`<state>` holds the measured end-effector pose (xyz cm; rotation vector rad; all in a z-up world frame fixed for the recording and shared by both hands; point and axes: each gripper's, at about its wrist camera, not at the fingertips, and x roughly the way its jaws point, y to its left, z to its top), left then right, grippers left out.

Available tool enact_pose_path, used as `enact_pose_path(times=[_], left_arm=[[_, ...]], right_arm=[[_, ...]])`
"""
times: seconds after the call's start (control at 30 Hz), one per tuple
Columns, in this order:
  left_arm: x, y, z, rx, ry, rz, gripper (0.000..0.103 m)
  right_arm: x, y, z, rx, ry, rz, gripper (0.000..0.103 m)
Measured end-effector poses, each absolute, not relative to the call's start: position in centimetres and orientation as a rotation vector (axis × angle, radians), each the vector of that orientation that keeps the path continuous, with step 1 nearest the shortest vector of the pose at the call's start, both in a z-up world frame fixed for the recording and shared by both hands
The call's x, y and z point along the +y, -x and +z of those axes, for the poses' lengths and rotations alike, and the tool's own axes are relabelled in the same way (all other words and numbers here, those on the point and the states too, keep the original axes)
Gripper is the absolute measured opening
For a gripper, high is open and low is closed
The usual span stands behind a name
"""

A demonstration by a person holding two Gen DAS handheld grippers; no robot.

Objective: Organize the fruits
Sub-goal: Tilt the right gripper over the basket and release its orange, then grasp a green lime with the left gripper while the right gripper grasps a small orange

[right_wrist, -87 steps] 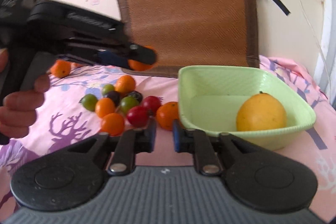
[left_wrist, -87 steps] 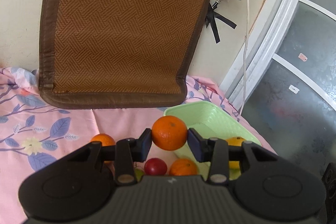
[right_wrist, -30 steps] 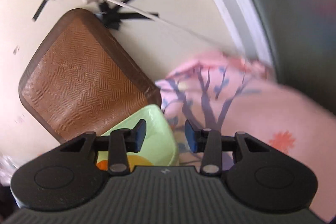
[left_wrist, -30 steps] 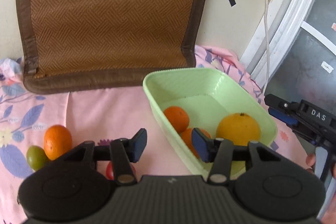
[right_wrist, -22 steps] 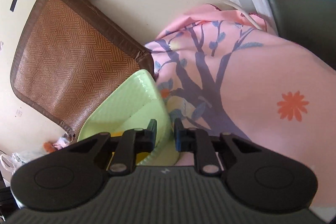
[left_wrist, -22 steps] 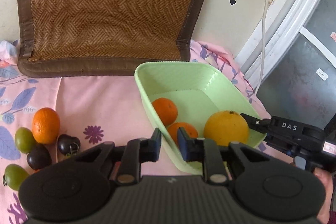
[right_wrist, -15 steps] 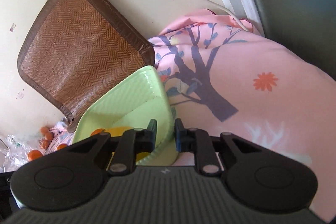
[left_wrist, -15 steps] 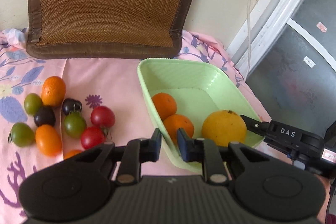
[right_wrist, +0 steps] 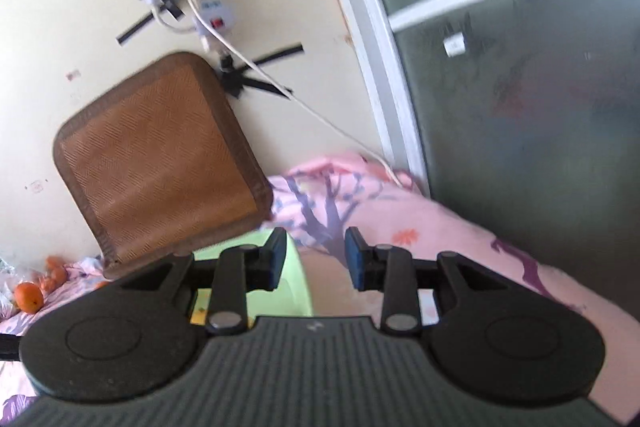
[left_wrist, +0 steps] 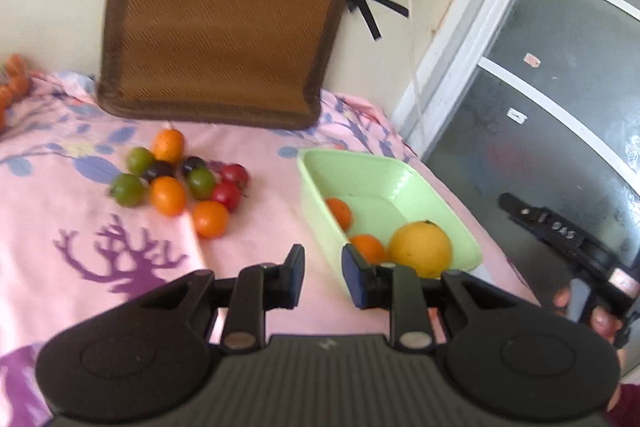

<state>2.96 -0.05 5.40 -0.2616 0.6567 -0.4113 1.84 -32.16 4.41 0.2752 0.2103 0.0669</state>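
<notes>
Logging the left gripper first: its jaws are drawn in to a narrow slit with nothing between them. It hangs over the pink floral cloth, just beside the near left wall of the pale green rectangular plastic tray.

Inside the tray we count three fruits. A large yellow-orange round citrus sits at the near end. One small orange mandarin touches it on the left. A second small mandarin lies further back, against the left wall.

Left of the tray, well apart from it, a loose cluster of small orange, green, red and dark fruits lies on the cloth. Behind the tray and cluster, a brown woven square mat leans on the wall.

The right gripper has just been parting its jaws; they stand released, with nothing between them. We see it to the right of the tray, held in a hand. In its own view, only a corner of the tray shows behind its left finger.
</notes>
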Motion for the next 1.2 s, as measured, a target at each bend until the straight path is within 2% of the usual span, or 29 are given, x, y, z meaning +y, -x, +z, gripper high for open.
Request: enact_pose_path(times=[0.17, 0.27, 0.37, 0.47, 0.57, 0.67, 0.73, 0.93, 1.2], left_arm=[[6.4, -4.3, 4.4, 0.702, 0.249, -0.259, 0.022], [8.3, -6.2, 4.0, 0.693, 0.201, -0.223, 0.022], [9.0, -8.7, 3.4, 0.672, 0.171, -0.24, 0.029], [8.9, -11.4, 2.2, 0.682, 0.145, -0.259, 0.031], [8.4, -13.1, 1.3, 0.699, 0.141, -0.297, 0.043], [7.8, -14.1, 0.7, 0.702, 0.11, -0.316, 0.041], [7.9, -14.5, 0.3, 0.705, 0.123, -0.326, 0.029], [8.7, -12.0, 0.5, 0.711, 0.18, -0.342, 0.029], [5.9, -2.5, 0.8, 0.704, 0.186, -0.392, 0.029]], right_arm=[[-23.6, -2.3, 4.2, 0.306, -0.132, 0.469, 0.035], [-18.0, -4.1, 2.7, 0.366, 0.002, 0.528, 0.035], [-14.9, -6.3, 1.7, 0.413, 0.056, 0.519, 0.035], [-12.7, -7.9, 0.9, 0.45, 0.136, 0.492, 0.035], [-11.9, -9.4, -0.1, 0.495, 0.166, 0.461, 0.035], [-11.5, -10.2, -1.1, 0.533, 0.177, 0.456, 0.035], [-11.1, -10.4, -1.7, 0.537, 0.185, 0.457, 0.034], [-11.5, -7.9, -1.4, 0.509, 0.183, 0.506, 0.031], [-16.0, 0.3, -1.5, 0.46, 0.148, 0.564, 0.031]])
